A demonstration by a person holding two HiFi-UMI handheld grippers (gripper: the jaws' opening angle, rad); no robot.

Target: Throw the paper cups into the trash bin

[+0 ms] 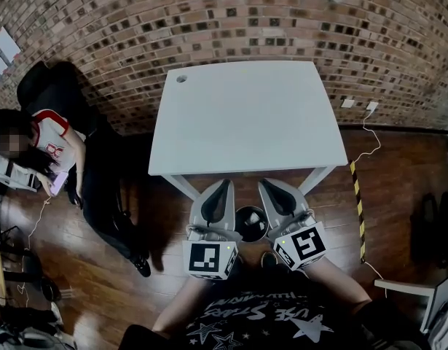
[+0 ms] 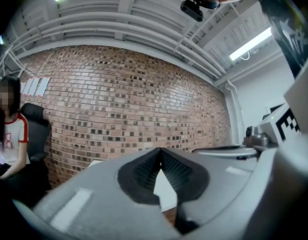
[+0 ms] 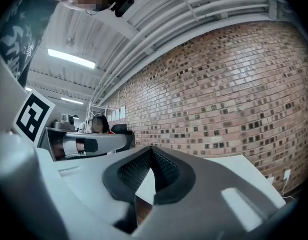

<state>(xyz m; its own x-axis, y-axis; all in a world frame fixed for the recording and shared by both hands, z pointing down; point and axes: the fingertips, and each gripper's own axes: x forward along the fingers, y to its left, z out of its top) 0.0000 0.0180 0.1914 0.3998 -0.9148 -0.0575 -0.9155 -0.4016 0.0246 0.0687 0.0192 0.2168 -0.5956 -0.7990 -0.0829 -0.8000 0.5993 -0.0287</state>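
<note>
1. Pointing level toward the brick wall, the left gripper has its jaws closed tip to tip. Its ribbed pads hold nothing.
2. The right gripper sits just beside it, pointing the same way. Its jaws are also pressed together and empty.
3. Both grippers' tips are at the near edge of a white table, whose top is bare apart from a small round hole at its far left corner.
4. The bin, dark and round, stands on the wooden floor. In the head view it shows between the two grippers, just short of the table's near edge.
5. A person sits on a black chair by the wall, well apart to the left of the table.
6. A white cable runs down from the wall to the floor at the table's right.
</note>
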